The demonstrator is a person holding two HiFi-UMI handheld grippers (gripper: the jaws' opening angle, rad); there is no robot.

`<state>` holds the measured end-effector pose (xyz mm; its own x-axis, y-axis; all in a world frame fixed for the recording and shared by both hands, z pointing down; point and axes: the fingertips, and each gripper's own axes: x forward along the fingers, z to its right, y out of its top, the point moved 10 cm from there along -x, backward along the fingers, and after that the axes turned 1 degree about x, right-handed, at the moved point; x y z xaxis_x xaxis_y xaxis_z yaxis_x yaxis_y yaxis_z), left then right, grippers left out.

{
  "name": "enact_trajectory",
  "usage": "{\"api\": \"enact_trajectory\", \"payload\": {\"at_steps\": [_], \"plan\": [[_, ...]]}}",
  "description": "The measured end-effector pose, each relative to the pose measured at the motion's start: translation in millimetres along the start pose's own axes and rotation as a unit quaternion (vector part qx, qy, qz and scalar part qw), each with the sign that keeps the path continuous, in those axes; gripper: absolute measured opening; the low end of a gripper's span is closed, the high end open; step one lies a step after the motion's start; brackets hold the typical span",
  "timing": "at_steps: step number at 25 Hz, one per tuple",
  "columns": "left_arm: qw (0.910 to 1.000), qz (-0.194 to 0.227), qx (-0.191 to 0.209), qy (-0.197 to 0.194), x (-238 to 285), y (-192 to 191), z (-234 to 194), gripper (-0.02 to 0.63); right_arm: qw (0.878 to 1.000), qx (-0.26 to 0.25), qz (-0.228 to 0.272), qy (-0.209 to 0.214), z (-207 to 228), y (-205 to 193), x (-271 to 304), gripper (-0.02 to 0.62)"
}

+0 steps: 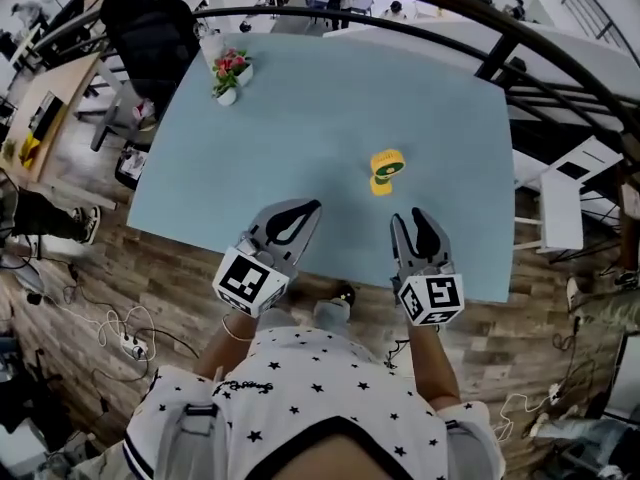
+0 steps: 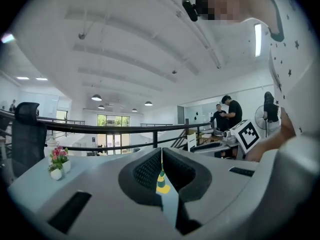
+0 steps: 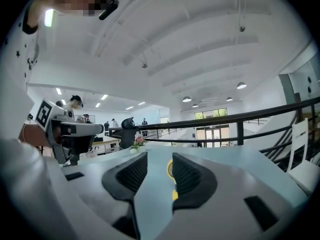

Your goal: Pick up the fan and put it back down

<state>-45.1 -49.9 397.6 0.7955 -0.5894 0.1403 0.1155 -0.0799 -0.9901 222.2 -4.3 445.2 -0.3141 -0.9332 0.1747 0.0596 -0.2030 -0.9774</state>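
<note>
- The fan (image 1: 385, 166) stands on the blue bench (image 1: 300, 128), ahead of both grippers and touched by neither.
- The right gripper (image 1: 415, 218) has its jaws apart with nothing between them. In its own view the fan shows through the gap, well beyond the pads.
- The left gripper (image 1: 308, 208) has its jaws together, with only a thin slit between them, and holds nothing.
- Judgement: no lift is under way. Whether the pick-up is yet to come or already over cannot be told from how things lie.
- Hard to make out: which way the fan faces, and its base, which the right gripper's jaw partly covers in that view.
- A flower pot (image 1: 230, 73) sits at the bench's far left, well apart from the fan.
</note>
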Motion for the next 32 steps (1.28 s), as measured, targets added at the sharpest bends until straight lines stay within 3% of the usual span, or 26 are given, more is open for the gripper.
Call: {"api": "enact_trajectory", "payload": {"at_steps": [10, 22, 32], "plan": [[0.9991, -0.009, -0.009, 0.042, 21, -4, -4, 0.029, 0.999, -0.012, -0.032, 0.008, 23, -18, 33, 0.155], [0.9994, -0.018, -0.008, 0.03, 42, -9, -48, 0.029, 0.995, -0.019, -0.084, -0.049, 28, -57, 92, 0.184], [0.9972, -0.053, -0.013, 0.052, 23, -19, -68, 0.029, 0.99, -0.032, -0.117, -0.068, 42, -93, 131, 0.189]]}}
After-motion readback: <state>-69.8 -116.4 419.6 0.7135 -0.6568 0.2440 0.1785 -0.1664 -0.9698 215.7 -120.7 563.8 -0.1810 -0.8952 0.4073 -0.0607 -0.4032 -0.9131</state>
